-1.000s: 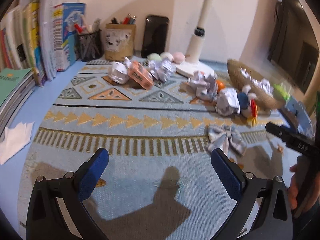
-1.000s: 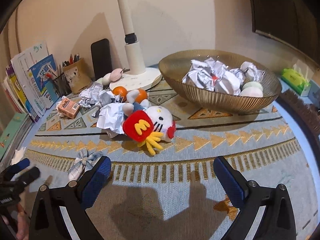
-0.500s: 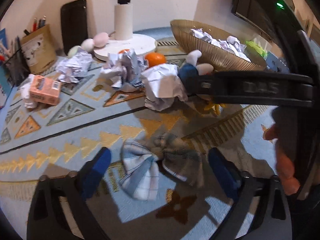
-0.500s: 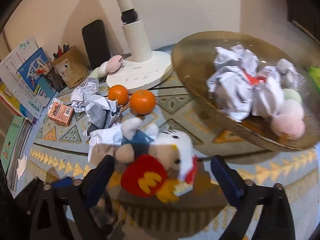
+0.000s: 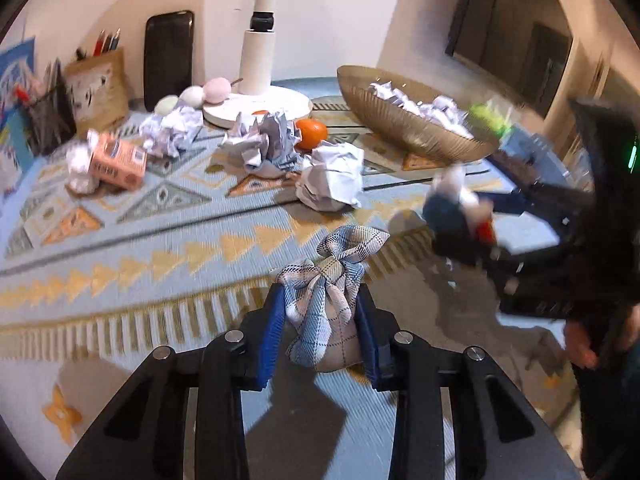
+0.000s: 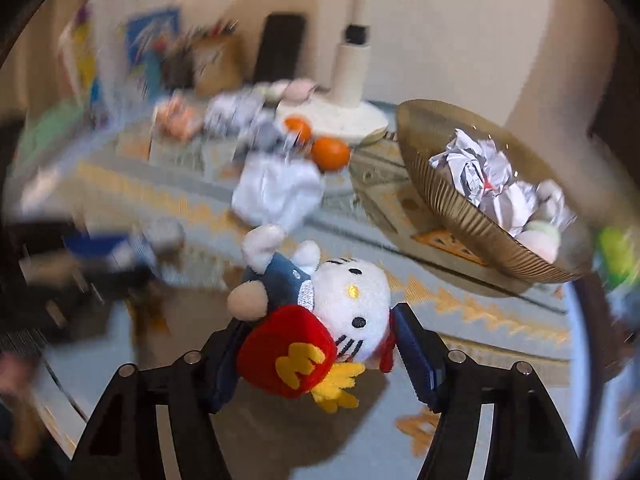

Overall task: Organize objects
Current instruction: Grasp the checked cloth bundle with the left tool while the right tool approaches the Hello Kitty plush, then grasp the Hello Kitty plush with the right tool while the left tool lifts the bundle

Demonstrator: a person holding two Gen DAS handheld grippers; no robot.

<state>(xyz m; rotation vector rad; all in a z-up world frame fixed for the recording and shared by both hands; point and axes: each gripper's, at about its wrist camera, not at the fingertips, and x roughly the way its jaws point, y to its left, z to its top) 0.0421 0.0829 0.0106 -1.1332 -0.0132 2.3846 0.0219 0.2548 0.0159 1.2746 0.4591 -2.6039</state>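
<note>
Plaid bow [image 5: 326,300]: my left gripper [image 5: 322,336] is pinching it, lifted for sorting, well before the bowl [image 5: 404,130].
Plush toy [image 6: 316,320]: my right gripper [image 6: 320,360] is squeezing it, carrying near the bowl.

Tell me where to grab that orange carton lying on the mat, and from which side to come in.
Grip the orange carton across its two long flat faces, near the middle. It lies on its side, so come down from above with the jaws straddling its narrow width. A crumpled paper ball presses against its left end, so stay off that end. Both grippers look full now: the left gripper pinches the plaid bow, the right gripper the plush toy.
</note>
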